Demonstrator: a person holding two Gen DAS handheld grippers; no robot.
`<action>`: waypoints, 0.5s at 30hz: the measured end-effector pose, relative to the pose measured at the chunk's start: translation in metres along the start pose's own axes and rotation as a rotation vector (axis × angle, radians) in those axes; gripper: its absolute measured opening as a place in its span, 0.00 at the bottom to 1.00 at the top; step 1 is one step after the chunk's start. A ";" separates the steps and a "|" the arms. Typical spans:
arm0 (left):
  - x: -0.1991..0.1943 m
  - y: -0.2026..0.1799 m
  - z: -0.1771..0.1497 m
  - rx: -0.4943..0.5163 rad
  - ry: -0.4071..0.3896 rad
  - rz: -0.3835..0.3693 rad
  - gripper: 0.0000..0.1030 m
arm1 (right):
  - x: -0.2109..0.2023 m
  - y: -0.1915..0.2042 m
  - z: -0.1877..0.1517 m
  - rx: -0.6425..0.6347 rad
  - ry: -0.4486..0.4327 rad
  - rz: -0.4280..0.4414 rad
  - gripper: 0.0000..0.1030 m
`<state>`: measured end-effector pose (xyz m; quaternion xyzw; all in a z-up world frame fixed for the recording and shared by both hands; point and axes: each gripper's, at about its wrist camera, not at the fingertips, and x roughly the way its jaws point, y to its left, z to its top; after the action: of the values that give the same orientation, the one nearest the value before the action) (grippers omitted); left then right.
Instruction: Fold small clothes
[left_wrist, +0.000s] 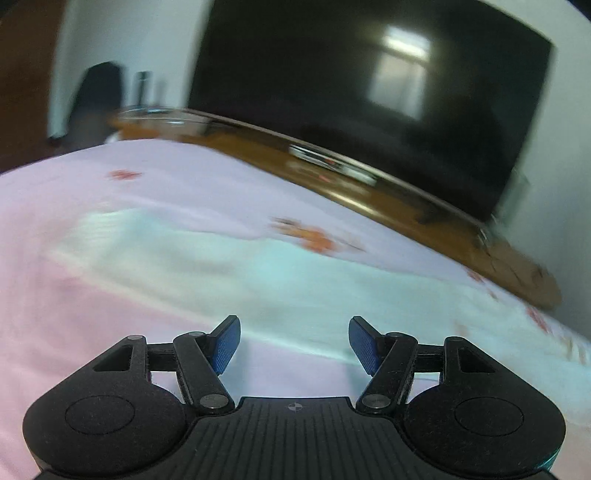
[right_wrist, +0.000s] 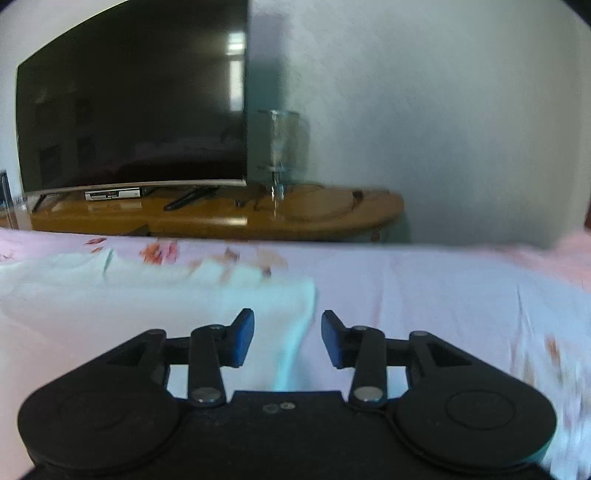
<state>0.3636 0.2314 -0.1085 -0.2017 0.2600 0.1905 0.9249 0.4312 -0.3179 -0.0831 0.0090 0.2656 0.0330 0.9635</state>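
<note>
Both your grippers, left (left_wrist: 294, 341) and right (right_wrist: 287, 338), are wide open, holding nothing; you may pinch bedsheet (right_wrist: 443, 295) together with garment (left_wrist: 207, 266).

The left hand-held gripper (left_wrist: 294, 345) points forward and low, its two blue-padded fingers (left_wrist: 226, 345) spread wide with nothing between them — the right hand-held gripper (right_wrist: 287, 341) sits level, its dark fingers (right_wrist: 242, 341) likewise parted, a narrower gap, and gripping nothing
</note>
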 end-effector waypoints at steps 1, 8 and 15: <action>-0.002 0.020 0.001 -0.061 0.004 0.003 0.70 | -0.004 -0.003 -0.008 0.025 0.020 -0.015 0.36; 0.009 0.098 0.012 -0.433 0.033 -0.051 0.82 | -0.038 -0.004 -0.033 0.162 0.064 -0.043 0.37; 0.036 0.130 0.015 -0.678 0.014 -0.053 0.53 | -0.046 0.007 -0.025 0.166 0.065 -0.009 0.37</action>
<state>0.3389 0.3580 -0.1524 -0.5058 0.1828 0.2406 0.8080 0.3780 -0.3144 -0.0808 0.0868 0.2987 0.0070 0.9504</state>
